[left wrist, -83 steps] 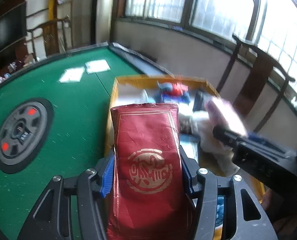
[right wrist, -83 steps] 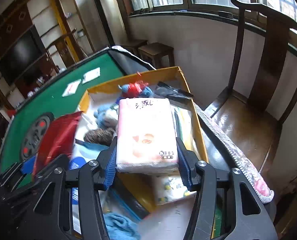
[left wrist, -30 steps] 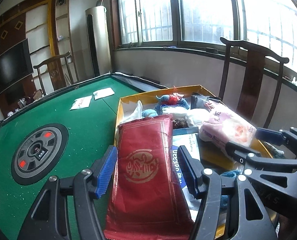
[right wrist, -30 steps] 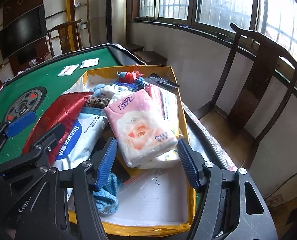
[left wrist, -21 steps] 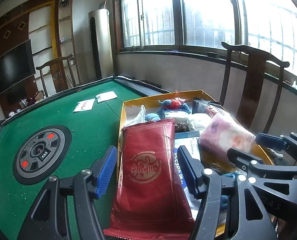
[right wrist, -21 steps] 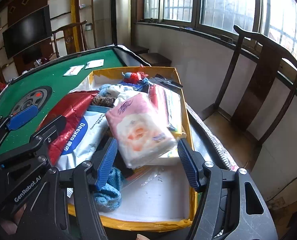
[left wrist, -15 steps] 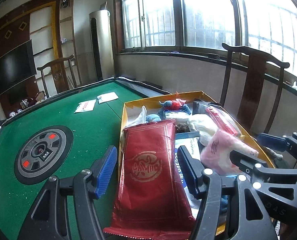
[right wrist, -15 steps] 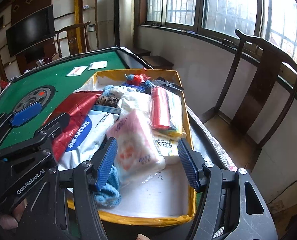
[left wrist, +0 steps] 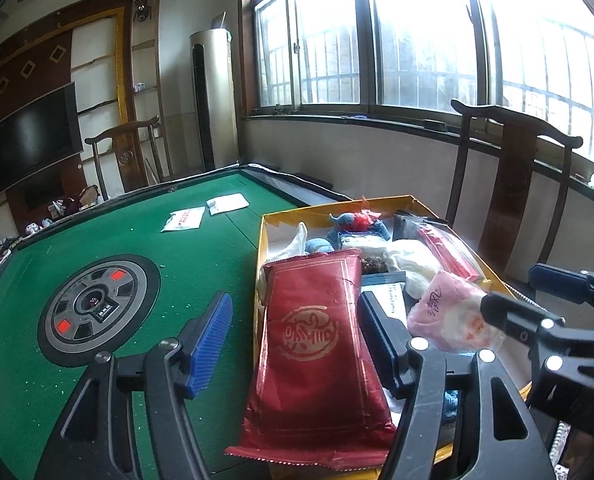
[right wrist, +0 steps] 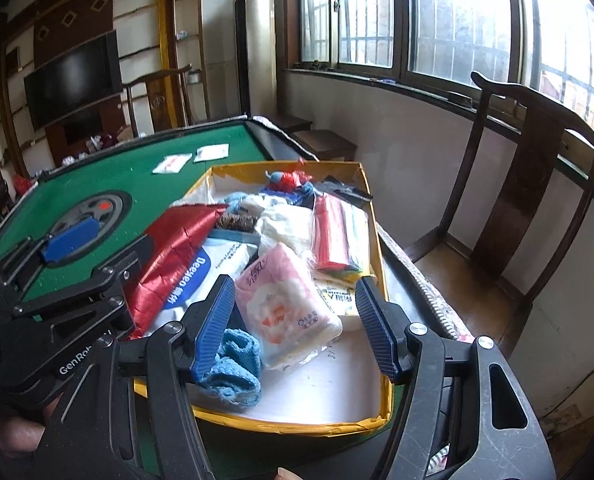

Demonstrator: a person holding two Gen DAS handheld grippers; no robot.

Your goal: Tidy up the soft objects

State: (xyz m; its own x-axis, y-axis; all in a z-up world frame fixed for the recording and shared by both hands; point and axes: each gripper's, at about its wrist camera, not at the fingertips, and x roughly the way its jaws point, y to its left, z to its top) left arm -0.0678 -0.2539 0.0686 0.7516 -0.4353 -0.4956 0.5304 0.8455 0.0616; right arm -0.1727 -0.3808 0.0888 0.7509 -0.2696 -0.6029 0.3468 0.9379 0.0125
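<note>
**Both packs lying loose in the yellow box**

Now the left hand-held gripper stands with its jaws parted, having just opened a little further, and the long dark-red foil packet with a gold emblem lies between them without either blue pad pressing on it. A clear strip of green felt shows between the left pad and the packet; the right pad sits just beside the packet's right edge. The packet's near end hangs over the near rim of the shallow yellow cardboard box, and its far end reaches up toward the box's middle.

The right hand-held gripper is likewise open, with gaps on both sides of the pink-and-white plastic pack of tissues, which lies ahead of it and between its fingers on the box's white floor. Just left of that pack, touching the gripper's left pad, sits a crumpled light-blue knitted cloth. Farther left lies a white pouch with a blue label, partly under the red packet. Beyond the tissues are a cream fabric bundle, a clear bag with red contents, and, at the far end, a small red-and-blue plush toy.

The box rests at the right edge of the green felt tabletop, left of both grippers.
</note>
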